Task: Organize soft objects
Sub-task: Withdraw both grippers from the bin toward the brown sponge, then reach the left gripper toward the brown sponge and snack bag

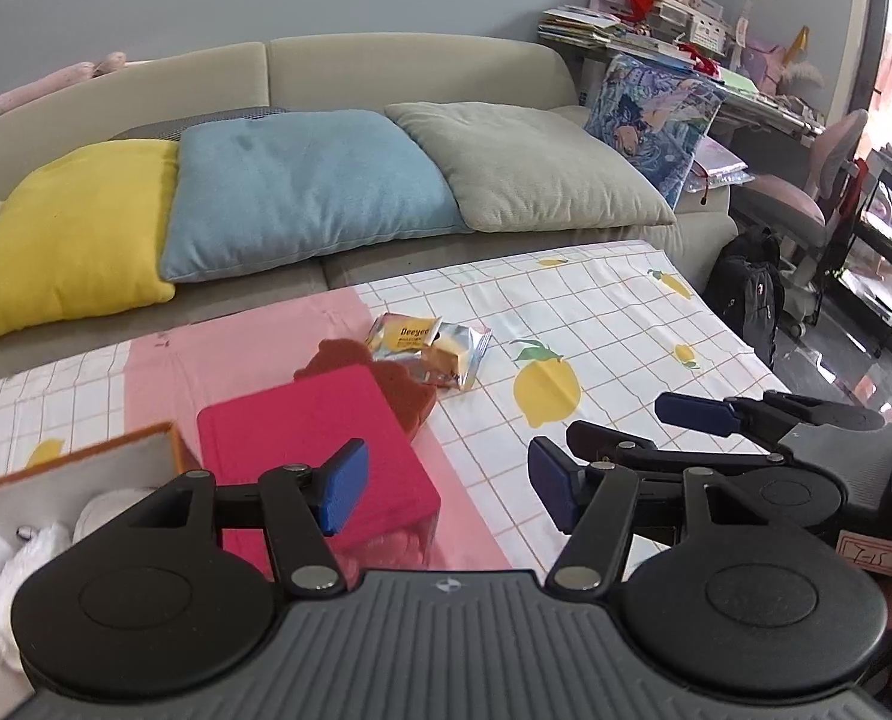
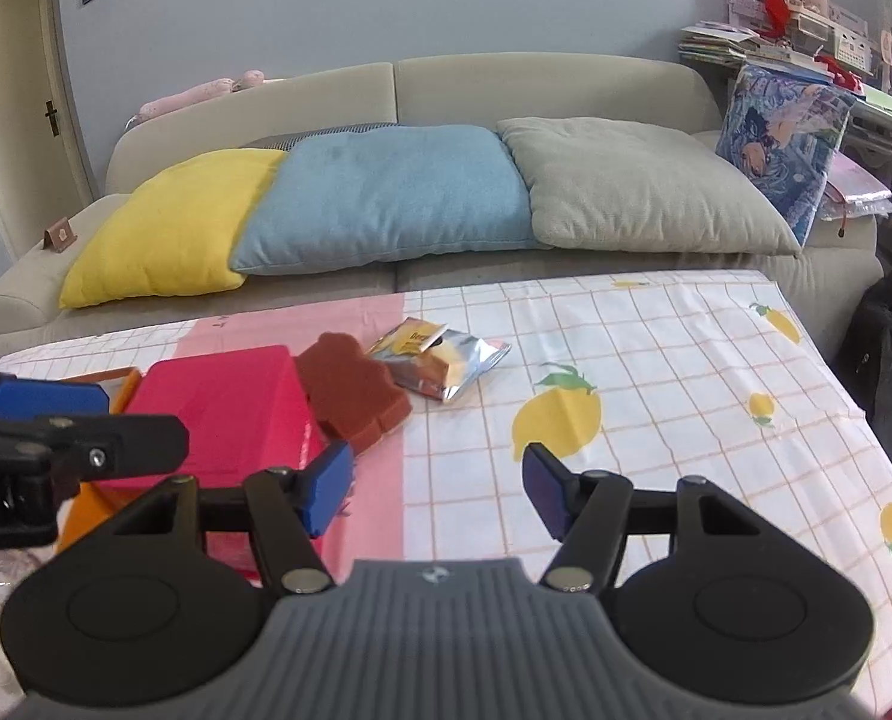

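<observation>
Hovering over the bench [image 2: 655, 360] with its lemon-print cloth, both pairs of tongs hang empty, side by side. Left tongs [image 1: 440, 483] stand wide, blue pads apart, nothing between them. Right tongs [image 2: 437, 489] stand wide too, and bare as well. In the left view the right tongs show at the bench's right edge; in the right view the left tongs reach in at the left edge.

So where are the soft things? Near the middle of the bench, toward the left, a pink foam block [image 1: 314, 450] lies flat, and a brown sponge [image 2: 353, 393] touches its far right corner. Just beyond the sponge sits a torn snack packet [image 1: 431, 354]. At the near left corner an orange-rimmed box [image 1: 86, 456] already holds something white and fluffy [image 1: 20, 570].

Judging by that, this looks like the gap between picks: no grasp made yet, a target being chosen. The pink block sits right ahead of the left tongs. The next move calls for dropping lower, straddling the block or sponge with the pads, and squeezing gently, since foam gives.
</observation>
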